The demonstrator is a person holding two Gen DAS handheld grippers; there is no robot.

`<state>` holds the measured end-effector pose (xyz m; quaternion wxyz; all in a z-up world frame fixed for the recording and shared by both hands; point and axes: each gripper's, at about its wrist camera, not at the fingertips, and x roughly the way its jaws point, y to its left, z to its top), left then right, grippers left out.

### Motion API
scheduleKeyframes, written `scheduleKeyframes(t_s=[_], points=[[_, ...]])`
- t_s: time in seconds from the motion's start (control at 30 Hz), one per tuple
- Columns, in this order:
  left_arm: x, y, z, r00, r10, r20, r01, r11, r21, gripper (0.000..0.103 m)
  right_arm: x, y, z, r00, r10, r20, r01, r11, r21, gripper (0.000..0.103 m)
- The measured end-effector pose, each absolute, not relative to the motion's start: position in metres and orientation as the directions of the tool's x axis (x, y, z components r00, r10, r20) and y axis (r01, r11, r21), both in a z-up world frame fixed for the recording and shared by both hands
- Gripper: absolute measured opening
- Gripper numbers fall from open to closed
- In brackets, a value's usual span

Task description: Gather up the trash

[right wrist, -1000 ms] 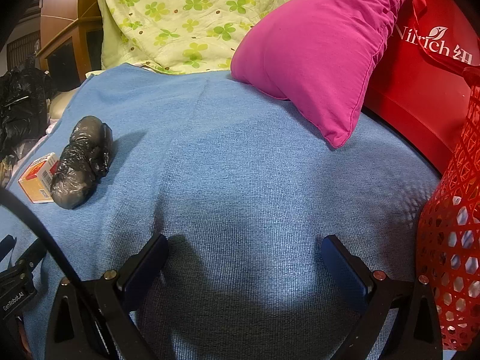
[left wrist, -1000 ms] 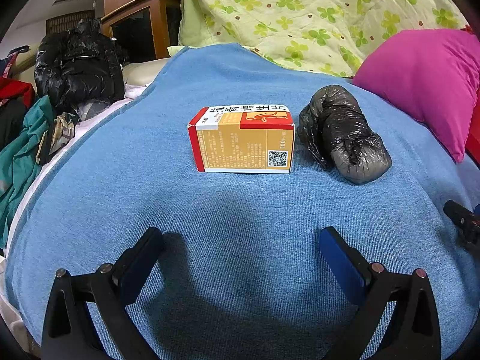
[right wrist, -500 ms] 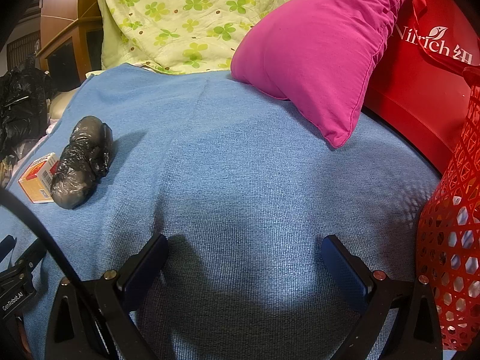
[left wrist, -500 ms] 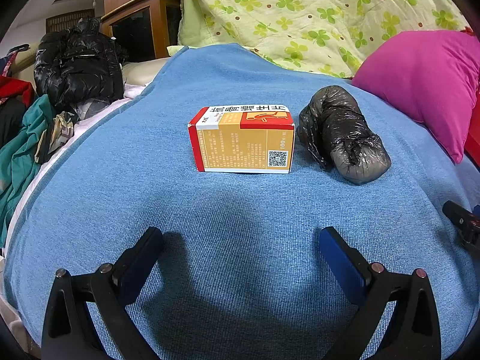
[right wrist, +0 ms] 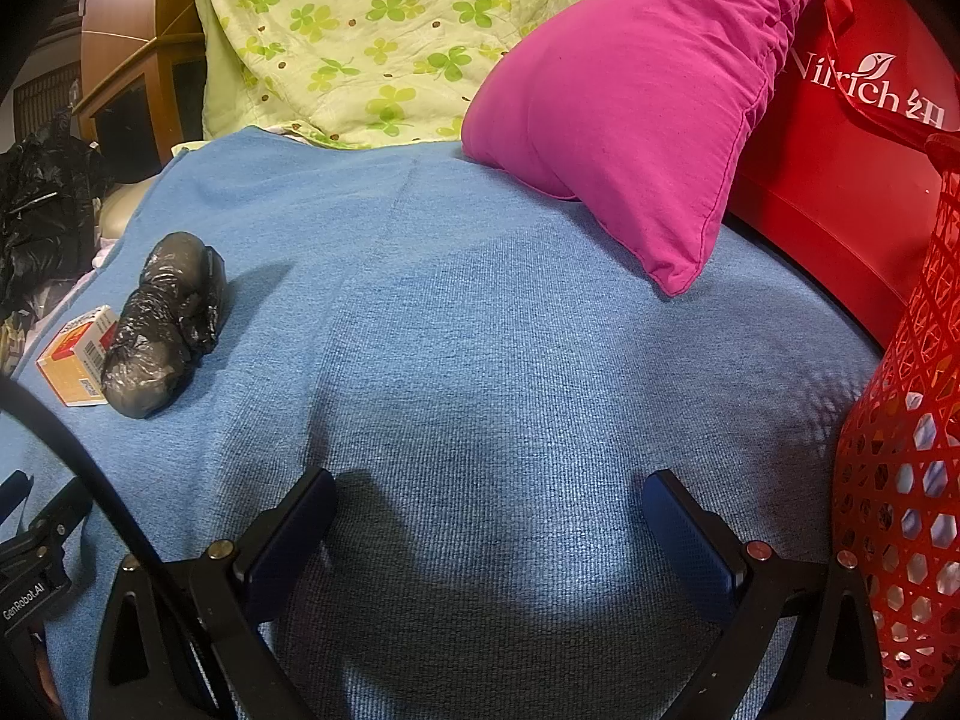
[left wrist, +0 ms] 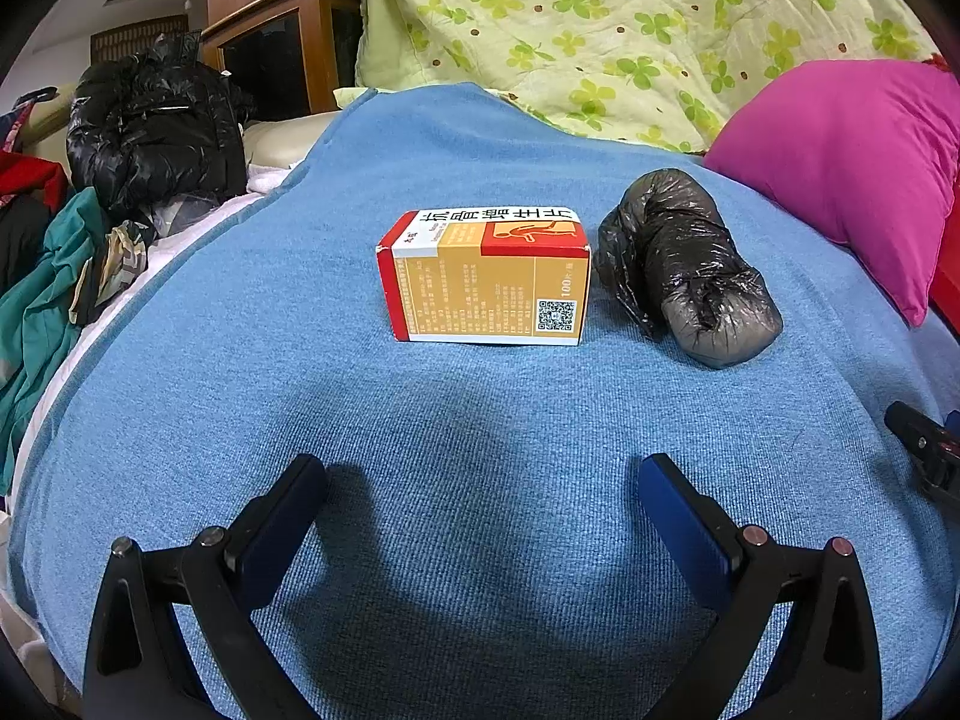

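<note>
Toward the bed's left edge, on its blue blanket [left wrist: 480,420], the orange-and-red cardboard medicine box [left wrist: 487,276] lies broadside straight ahead of the released left claw [left wrist: 480,480], touching the crumpled black plastic bag bundle [left wrist: 684,264], both far left of the released right claw [right wrist: 489,498].

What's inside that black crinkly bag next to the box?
Only the black bag itself shows, scrunched into a lump on the blue blanket beside the medicine box. Its plastic hides whatever is inside.
</note>
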<state>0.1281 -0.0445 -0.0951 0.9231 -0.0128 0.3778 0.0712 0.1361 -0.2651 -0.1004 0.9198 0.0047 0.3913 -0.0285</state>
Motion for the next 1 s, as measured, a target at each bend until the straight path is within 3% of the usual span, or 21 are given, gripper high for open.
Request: scheduleKeyframes(t_s=[1.0], points=[[0.1365,-0.0371,-0.0919,0.66,0.088,-0.746,-0.131,0.991,0.002,0.103,0.1316,-0.2661,-0.0954,0.665,-0.052,-0.745,0.067,0.998,-0.01,0.103]])
